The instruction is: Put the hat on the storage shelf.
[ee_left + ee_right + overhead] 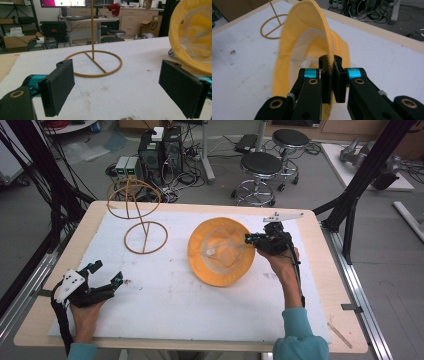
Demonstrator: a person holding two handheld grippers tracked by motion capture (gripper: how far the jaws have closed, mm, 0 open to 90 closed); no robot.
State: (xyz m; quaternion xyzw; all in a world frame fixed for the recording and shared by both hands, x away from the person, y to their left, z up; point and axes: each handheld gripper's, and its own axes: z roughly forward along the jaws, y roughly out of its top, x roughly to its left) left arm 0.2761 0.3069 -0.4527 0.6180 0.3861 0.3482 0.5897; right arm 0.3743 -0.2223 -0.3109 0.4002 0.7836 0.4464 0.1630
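A yellow bucket hat (220, 251) lies upside down at the middle right of the white mat, its pale lining showing. My right gripper (251, 240) is shut on the hat's right brim, and in the right gripper view the brim (325, 35) runs up edge-on from between the closed jaws of the right gripper (331, 66). A tan wire hat stand (140, 217) rises at the back left, with its ring base (93, 63) straight ahead in the left gripper view. My left gripper (107, 272) rests open at the front left, its pads (60, 86) wide apart and bare.
The white mat (165, 305) covers most of the wooden table (320, 250). Black stools (261, 167), computer boxes and cables stand on the floor beyond the far edge. Black frame posts rise on both sides of the table.
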